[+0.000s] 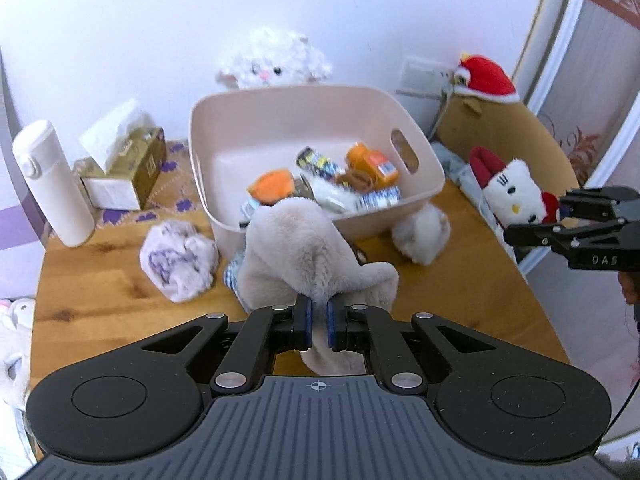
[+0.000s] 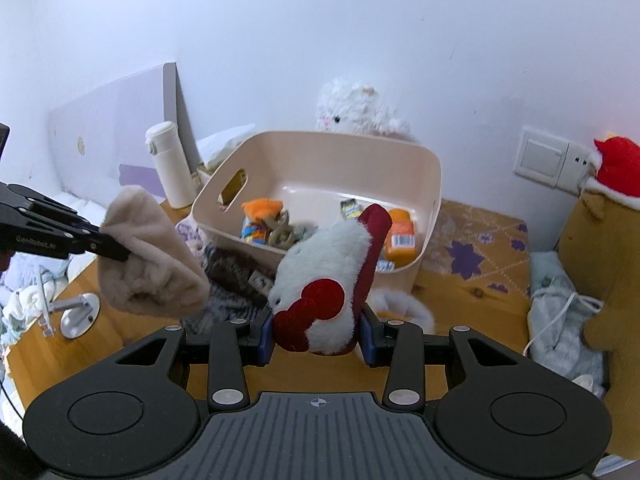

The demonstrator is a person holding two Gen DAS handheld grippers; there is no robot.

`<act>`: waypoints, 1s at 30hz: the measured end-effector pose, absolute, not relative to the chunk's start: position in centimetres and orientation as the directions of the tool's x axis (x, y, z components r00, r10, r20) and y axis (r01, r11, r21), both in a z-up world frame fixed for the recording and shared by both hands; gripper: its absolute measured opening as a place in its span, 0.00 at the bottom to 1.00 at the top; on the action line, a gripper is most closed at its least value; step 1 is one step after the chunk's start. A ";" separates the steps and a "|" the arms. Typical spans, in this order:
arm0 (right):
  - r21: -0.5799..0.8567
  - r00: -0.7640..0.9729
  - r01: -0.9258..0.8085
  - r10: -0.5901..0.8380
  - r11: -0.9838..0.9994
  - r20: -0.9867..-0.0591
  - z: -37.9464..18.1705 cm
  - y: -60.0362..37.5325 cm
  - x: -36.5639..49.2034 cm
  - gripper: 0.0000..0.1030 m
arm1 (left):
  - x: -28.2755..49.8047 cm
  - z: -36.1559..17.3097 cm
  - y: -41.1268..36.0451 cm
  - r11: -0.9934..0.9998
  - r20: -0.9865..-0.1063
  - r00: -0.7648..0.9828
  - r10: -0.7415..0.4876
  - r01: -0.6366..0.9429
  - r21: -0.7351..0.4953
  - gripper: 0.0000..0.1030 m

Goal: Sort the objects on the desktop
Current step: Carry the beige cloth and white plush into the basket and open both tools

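My left gripper [image 1: 319, 322] is shut on a beige fluffy plush piece [image 1: 304, 248], which hangs in front of the pinkish bin [image 1: 288, 90]. In the right wrist view the left gripper [image 2: 114, 250] comes in from the left with that beige piece [image 2: 148, 256] raised over the table. A white plush toy with a red bow [image 2: 320, 280] is pinched between the pads of my right gripper [image 2: 316, 332], in front of the bin [image 2: 340, 136]. The left wrist view has the right gripper [image 1: 536, 220] at the right edge, with the toy [image 1: 516, 192] in it. Several snack packets [image 1: 372, 164] lie in the bin.
On the wooden table [image 1: 100, 300] lie a lilac fluffy bundle [image 1: 178, 260] and a white fluffy piece [image 1: 420, 236]. A white bottle [image 1: 52, 184] and a tissue box [image 1: 128, 164] stand at the left. A white plush lamb [image 1: 276, 62] sits behind the bin, a brown plush with a red hat [image 1: 500, 120] at the right.
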State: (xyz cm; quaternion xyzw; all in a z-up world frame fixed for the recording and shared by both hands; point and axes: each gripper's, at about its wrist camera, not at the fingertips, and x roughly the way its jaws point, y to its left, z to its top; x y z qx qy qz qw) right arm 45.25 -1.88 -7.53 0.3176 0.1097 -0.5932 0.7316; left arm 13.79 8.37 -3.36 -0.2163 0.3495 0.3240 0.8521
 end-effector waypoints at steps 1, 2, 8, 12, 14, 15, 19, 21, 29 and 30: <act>0.332 0.267 0.939 -0.802 0.092 -0.534 -7.4 -2.0 45.1 0.37 | 13.7 -3.0 8.6 0.690 -0.729 0.549 0.408 -0.709 -0.148 0.06; 0.329 0.264 0.940 -0.805 0.091 -0.531 -7.2 -2.2 44.9 0.37 | 13.6 -2.7 8.9 0.685 -0.722 0.553 0.416 -0.713 -0.152 0.06; 0.308 0.246 0.947 -0.818 0.089 -0.520 -6.5 -3.7 44.4 0.37 | 14.0 -1.0 11.0 0.687 -0.687 0.563 0.459 -0.716 -0.129 0.06; 0.299 0.230 0.951 -0.831 0.081 -0.507 -6.1 -5.1 43.8 0.37 | 14.6 -0.2 12.9 0.691 -0.659 0.574 0.485 -0.714 -0.113 0.06; 0.293 0.222 0.953 -0.836 0.078 -0.502 -5.8 -6.0 43.5 0.37 | 15.3 0.2 13.9 0.699 -0.647 0.584 0.491 -0.707 -0.108 0.06; 0.288 0.218 0.955 -0.839 0.076 -0.499 -5.7 -6.5 43.4 0.37 | 15.6 0.3 14.3 0.704 -0.644 0.589 0.489 -0.702 -0.108 0.06; 0.271 0.212 0.959 -0.850 0.085 -0.483 -5.3 -8.3 43.0 0.37 | 17.4 0.4 16.4 0.704 -0.623 0.597 0.505 -0.703 -0.103 0.06; 0.272 0.206 0.959 -0.852 0.078 -0.481 -5.3 -9.2 42.7 0.37 | 18.3 0.4 17.2 0.705 -0.614 0.600 0.514 -0.703 -0.097 0.06; 0.259 0.208 0.962 -0.839 0.084 -0.502 -5.8 -12.7 42.6 0.37 | 22.1 -1.5 20.9 0.692 -0.630 0.569 0.529 -0.718 -0.068 0.06; 0.261 0.209 0.962 -0.836 0.081 -0.508 -6.1 -13.1 42.7 0.37 | 22.5 -1.9 21.2 0.691 -0.637 0.559 0.530 -0.721 -0.058 0.06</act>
